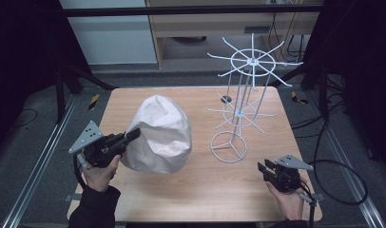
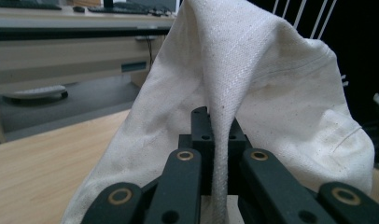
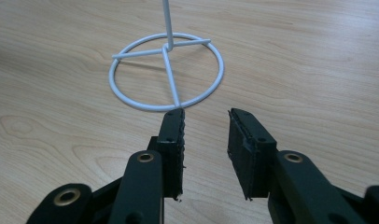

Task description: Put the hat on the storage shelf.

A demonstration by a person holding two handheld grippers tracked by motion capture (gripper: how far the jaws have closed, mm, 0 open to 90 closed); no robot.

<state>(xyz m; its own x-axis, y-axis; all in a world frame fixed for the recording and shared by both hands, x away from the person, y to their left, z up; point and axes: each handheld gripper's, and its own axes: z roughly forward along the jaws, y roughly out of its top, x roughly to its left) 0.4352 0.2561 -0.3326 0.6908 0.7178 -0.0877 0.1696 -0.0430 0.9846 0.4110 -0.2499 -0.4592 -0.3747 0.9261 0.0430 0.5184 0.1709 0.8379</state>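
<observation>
I have the left claw [image 1: 133,134] pinching the cloth bag [image 1: 160,133] by a fold, right claw [image 3: 205,140] gaping empty near the wire rack [image 1: 238,114]; next probably lifting toward a hook.

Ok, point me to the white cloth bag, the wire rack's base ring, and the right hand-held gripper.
white cloth bag [image 1: 160,135]: high view, middle of its bulging side.
base ring [image 3: 131,100]: right gripper view, near-left arc of the ring.
right hand-held gripper [image 3: 206,130]: right gripper view, midway between its parted fingertips.
</observation>
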